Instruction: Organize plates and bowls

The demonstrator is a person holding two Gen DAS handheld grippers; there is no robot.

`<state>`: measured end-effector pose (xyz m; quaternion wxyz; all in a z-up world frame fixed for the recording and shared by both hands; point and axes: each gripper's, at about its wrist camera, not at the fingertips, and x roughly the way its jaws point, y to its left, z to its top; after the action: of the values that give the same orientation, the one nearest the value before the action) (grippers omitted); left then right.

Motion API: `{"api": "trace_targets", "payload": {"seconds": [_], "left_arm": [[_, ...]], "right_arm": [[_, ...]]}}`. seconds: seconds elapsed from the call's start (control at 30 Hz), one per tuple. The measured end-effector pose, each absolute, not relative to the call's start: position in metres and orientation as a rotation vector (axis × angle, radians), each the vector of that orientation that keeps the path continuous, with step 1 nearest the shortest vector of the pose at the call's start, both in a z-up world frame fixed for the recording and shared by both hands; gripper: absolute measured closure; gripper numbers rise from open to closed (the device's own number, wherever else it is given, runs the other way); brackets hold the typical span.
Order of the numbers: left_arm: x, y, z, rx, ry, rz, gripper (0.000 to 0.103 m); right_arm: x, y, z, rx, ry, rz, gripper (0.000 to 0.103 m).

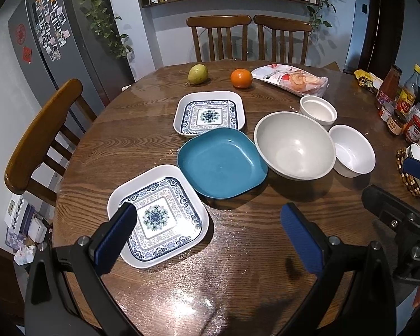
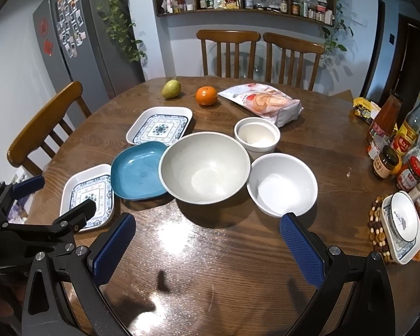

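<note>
While both grippers hang empty and wide-jawed over the table, stock reads, largest first: grey bowl straight ahead of the right gripper; teal plate ahead of the left gripper; patterned plate under its left finger, twin plate beyond; white bowl; ramekin. Advice: nip the near patterned plate's rim, lift level, stack on twin.
</note>
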<state>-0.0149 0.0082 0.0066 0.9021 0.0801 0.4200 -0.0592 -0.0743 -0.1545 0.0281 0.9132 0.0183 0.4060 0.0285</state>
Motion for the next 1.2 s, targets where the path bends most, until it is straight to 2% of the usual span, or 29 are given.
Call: {"api": "trace_targets", "payload": {"seconds": [0.83,1.2], "left_arm": [[-0.014,0.052,-0.002,0.048,0.892,-0.109,0.001],[-0.008,0.095,-0.016,-0.032,0.939,-0.063,0.001]], "right_arm": [[-0.07,-0.11,0.022,0.015,0.866,0.217,0.0],[-0.062,-0.075,0.006,0.009,0.923,0.308,0.0]]}}
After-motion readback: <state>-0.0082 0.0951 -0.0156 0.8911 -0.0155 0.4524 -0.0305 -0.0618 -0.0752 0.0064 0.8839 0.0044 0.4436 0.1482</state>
